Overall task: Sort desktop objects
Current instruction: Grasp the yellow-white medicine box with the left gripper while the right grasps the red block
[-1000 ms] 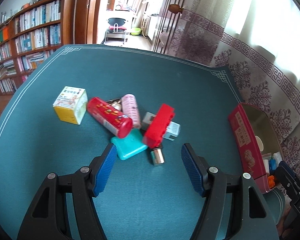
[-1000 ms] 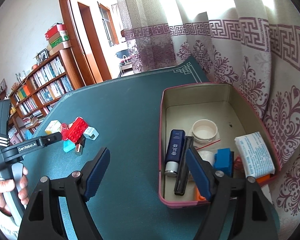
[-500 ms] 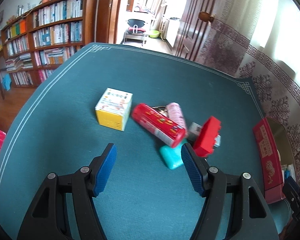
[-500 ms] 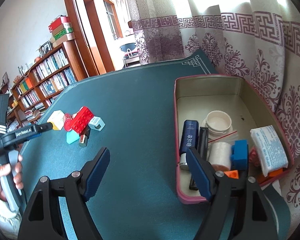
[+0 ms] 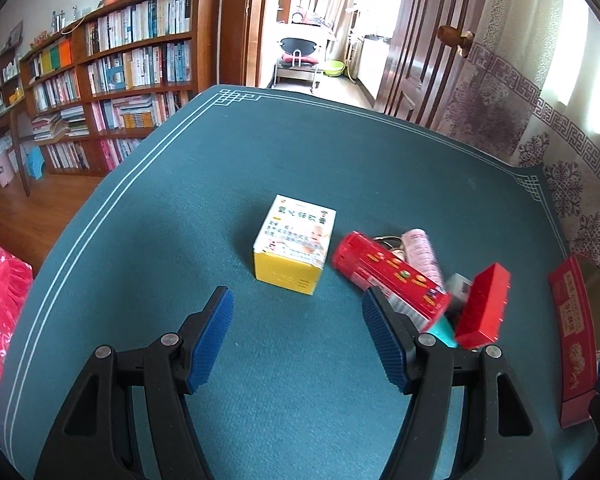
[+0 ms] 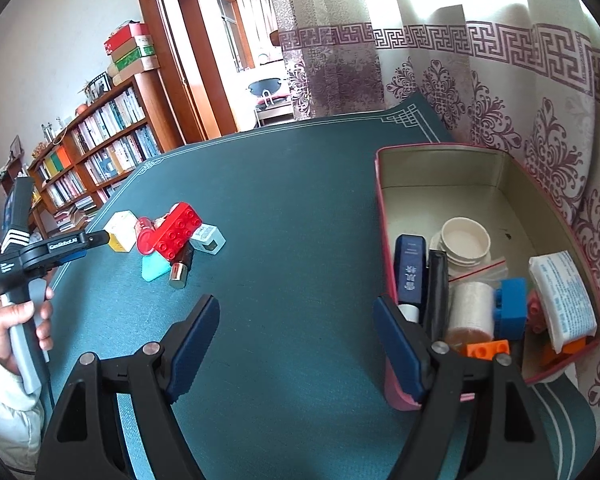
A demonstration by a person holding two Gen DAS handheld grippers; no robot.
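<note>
Left gripper [image 5: 296, 322] held spread apart, empty, aimed at yellow-and-white carton [image 5: 294, 250] beside red tube [image 5: 390, 276] and red brick [image 5: 482, 308] on teal mat [image 5: 300, 184]. Right gripper [image 6: 296, 330] likewise spread, empty, beside pink tin [image 6: 440, 168].

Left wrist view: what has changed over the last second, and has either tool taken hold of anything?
The left tool has swung left, from facing the red brick and teal piece to lining up on the yellow-and-white box. It is open and holds nothing. The right tool is open by the tin, drifting only slightly. The pile has not moved.
</note>
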